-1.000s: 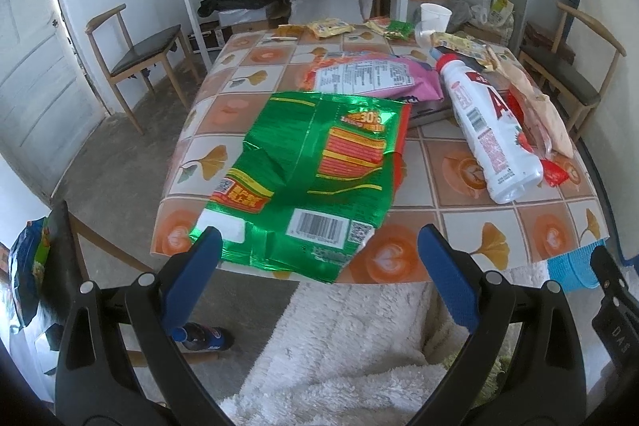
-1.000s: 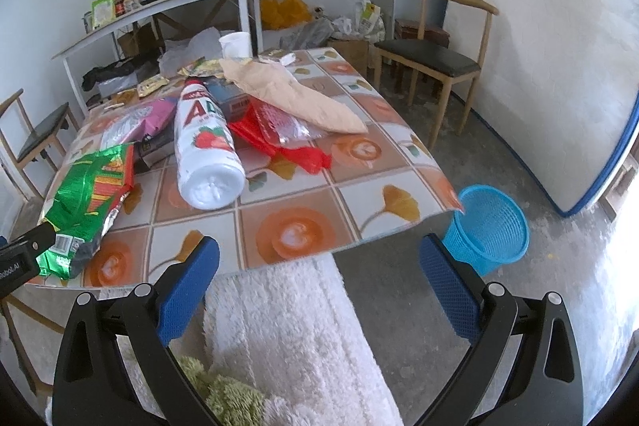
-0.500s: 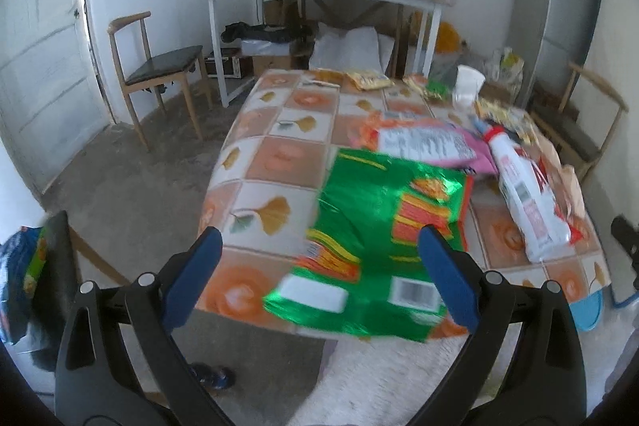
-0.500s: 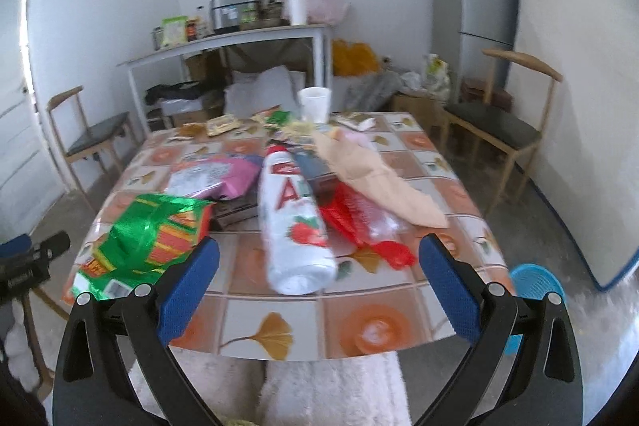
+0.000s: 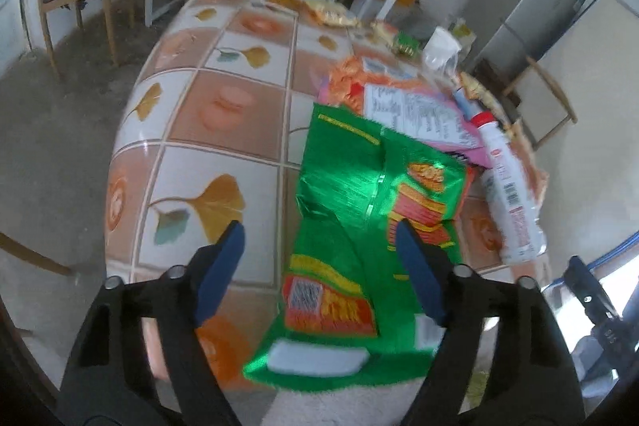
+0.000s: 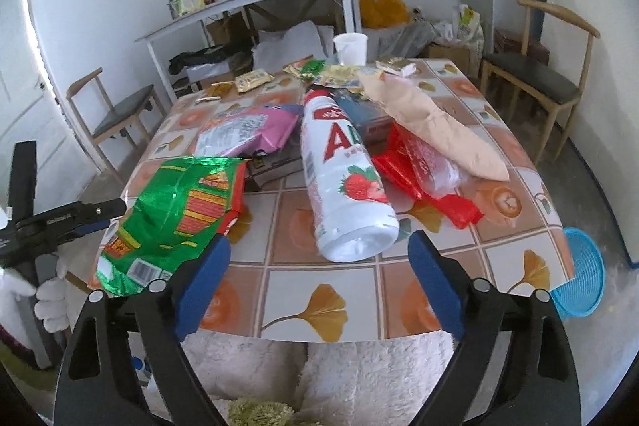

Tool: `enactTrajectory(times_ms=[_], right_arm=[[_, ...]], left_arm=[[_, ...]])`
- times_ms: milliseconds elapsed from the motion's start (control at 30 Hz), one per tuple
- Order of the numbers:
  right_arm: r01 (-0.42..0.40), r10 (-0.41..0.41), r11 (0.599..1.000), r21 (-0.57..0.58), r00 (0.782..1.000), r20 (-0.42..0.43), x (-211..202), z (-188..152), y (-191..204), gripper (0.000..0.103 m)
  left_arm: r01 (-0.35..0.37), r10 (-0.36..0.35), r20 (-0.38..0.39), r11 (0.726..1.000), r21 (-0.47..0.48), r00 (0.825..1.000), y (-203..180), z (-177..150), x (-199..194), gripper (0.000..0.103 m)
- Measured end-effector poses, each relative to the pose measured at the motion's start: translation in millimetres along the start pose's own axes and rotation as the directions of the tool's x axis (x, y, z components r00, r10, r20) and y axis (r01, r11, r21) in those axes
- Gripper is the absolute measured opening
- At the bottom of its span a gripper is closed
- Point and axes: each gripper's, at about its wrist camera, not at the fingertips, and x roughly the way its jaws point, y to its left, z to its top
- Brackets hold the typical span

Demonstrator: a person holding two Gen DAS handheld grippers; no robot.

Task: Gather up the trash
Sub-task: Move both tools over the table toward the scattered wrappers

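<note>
One crumpled green foil snack bag point(image 5: 351, 226) lies flat at the near edge of the table point(image 5: 207, 114), its lower end overhanging; it looks light, thin and slippery, best pinched at that loose overhanging edge. Hovering just above it, the left gripper point(image 5: 319, 266) has been narrowing its jaws, nothing yet clamped, while the right gripper point(image 6: 315, 278) hangs empty, jaws apart, before a white strawberry-drink bottle point(image 6: 343, 186).

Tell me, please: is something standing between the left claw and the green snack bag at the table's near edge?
Nothing visible does. The left claw hangs open over the green snack bag, its jaws have just been closing, and no pad presses on it yet. The pink bag lies only at its far end.
</note>
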Motion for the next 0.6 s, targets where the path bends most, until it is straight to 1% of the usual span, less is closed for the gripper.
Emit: enactTrajectory(times_ms=[67,100,133,233,300,400,500,600], right_arm=[[0.014,-0.014,1.0,0.01,1.0,-0.012,2.9,1.6,-4.9,0.083],[0.027,-0.027,1.0,0.014,1.0,-0.013,2.7,2.9,-8.3,0.083],[0.037,-0.036,0.999,0.019,0.999,-0.011,1.7,4.2,-10.7,0.083],[0.057,-0.057,0.997,0.053,0.998,0.0,-2.7,10.0,-24.1,0.08],[0.065,-0.066,0.994,0.084,0.998,0.004,-5.1,14.6,-35.2,0.079],[0.09,-0.093,0.989,0.118,0.996,0.017,-8.2,20.9,-50.2,0.079],[0.113,-0.119,0.983,0.144,0.992,0.03,-10.0,28.1,-64.7,0.077],[0.111,-0.119,0.979,0.17,0.992,0.038,-10.3,36.1,-77.2,0.075]], left_arm=[[-0.015,0.015,-0.01,1.0,0.014,1.0,-1.0,3.1,5.1,0.067],[-0.008,0.008,-0.005,1.0,0.016,1.0,-1.6,4.9,4.7,0.067],[-0.005,0.005,0.001,1.0,0.018,1.0,-1.1,6.0,2.8,0.067],[-0.034,0.032,0.038,0.998,0.043,0.999,-3.6,10.0,-7.9,0.067],[-0.023,0.02,0.05,0.999,0.046,0.999,-4.5,14.1,-16.6,0.067],[0.027,-0.031,0.076,0.998,0.057,0.997,-17.0,20.5,-32.4,0.067],[0.103,-0.114,0.086,0.987,0.122,0.99,-48.5,25.6,-39.8,0.067],[0.15,-0.164,0.071,0.974,0.171,0.984,-75.3,29.7,-37.4,0.067]])
